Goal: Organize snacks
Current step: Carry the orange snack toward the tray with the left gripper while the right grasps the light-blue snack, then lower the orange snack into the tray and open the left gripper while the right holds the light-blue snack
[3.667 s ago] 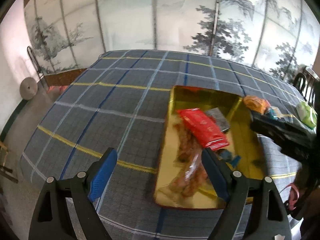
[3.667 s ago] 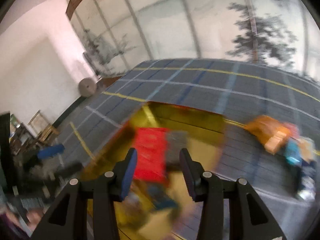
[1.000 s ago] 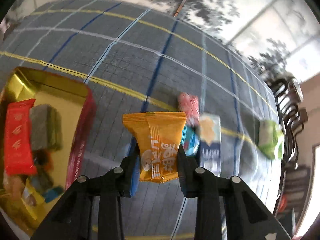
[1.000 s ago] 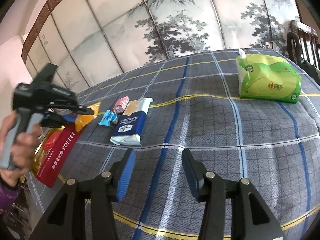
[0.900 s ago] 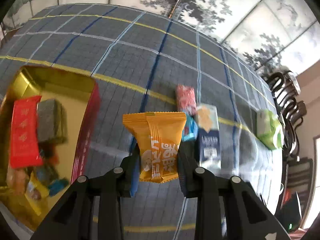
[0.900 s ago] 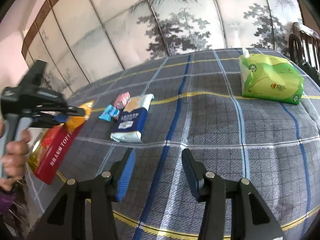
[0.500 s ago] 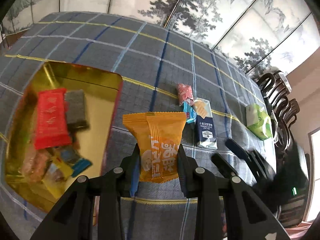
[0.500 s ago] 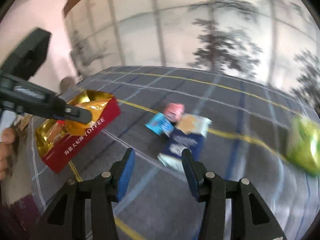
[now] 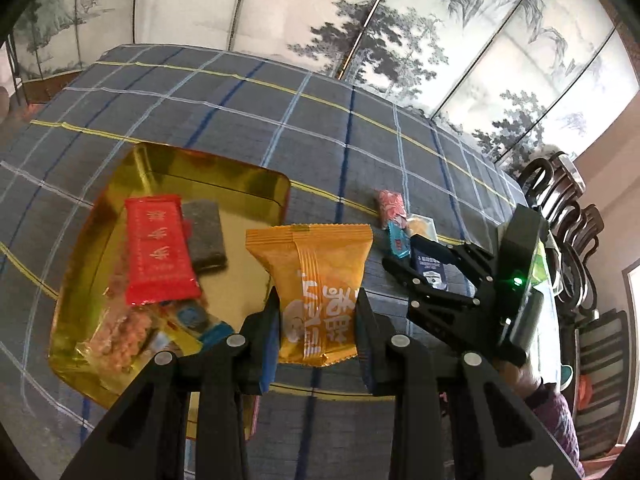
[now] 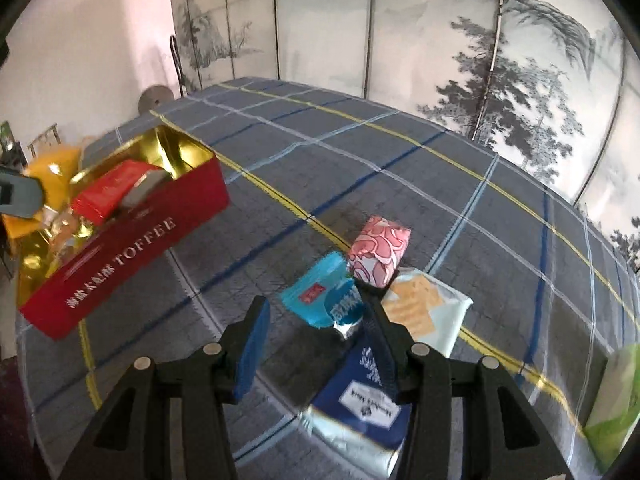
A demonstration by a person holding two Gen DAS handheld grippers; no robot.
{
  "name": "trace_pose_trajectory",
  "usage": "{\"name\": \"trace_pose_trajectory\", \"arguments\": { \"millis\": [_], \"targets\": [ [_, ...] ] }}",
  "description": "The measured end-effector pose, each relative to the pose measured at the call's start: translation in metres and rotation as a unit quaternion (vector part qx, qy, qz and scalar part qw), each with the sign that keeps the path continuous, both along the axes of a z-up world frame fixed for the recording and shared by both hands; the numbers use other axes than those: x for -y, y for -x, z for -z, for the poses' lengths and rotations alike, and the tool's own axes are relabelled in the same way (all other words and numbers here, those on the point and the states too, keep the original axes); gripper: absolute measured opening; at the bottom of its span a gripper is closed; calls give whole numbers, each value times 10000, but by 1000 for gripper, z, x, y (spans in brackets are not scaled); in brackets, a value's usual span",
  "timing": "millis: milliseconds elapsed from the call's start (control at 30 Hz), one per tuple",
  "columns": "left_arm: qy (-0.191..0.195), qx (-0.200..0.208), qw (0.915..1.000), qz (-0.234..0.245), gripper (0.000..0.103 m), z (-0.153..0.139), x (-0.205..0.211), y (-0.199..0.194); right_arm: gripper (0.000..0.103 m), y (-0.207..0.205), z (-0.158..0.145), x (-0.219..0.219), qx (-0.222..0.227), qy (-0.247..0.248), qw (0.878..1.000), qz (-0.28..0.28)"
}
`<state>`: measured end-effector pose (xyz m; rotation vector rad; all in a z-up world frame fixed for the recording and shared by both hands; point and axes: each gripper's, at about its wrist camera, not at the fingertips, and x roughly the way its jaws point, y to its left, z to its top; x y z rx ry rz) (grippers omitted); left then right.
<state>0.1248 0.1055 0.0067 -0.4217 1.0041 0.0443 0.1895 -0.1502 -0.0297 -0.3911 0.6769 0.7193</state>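
An orange snack packet was clamped upright in the left gripper at centre frame, just right of the gold toffee tin. Placing it inside was judged next. The right gripper was held unclenched above a blue candy.

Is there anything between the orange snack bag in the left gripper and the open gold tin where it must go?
Nothing visible blocks it. The left gripper holds the orange snack bag beside the tin, which has no lid on it. The red packet and other snacks fill its left part; bare gold floor lies nearest the bag.
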Motion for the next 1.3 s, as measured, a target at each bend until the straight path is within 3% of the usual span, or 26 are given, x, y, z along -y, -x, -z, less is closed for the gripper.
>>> {"name": "trace_pose_trajectory", "arguments": {
  "millis": [67,133,300,500,667,1067,1300],
  "targets": [
    [2,-21,10000,-10,29,1,-3,0,47,-5,5,-5,-69,142,9999,9],
    [10,-51,10000,-44,29,4,-7,1,32,-9,8,-10,-121,211,9997,34],
    [5,-63,9999,-107,29,4,-17,8,26,-9,6,-10,-310,69,9994,170],
    [-93,-3,9996,-270,29,-1,-36,27,26,40,-13,4,-368,-825,9956,247],
    [-243,31,9989,-409,29,-2,-55,42,26,87,-10,11,-343,-1288,9900,461],
    [-515,14,9962,-703,29,9,-95,68,26,95,17,15,-516,-1400,9843,941],
    [-779,108,9959,-450,29,10,-87,65,26,94,17,17,-472,-1418,9835,1023]
  ]
}}
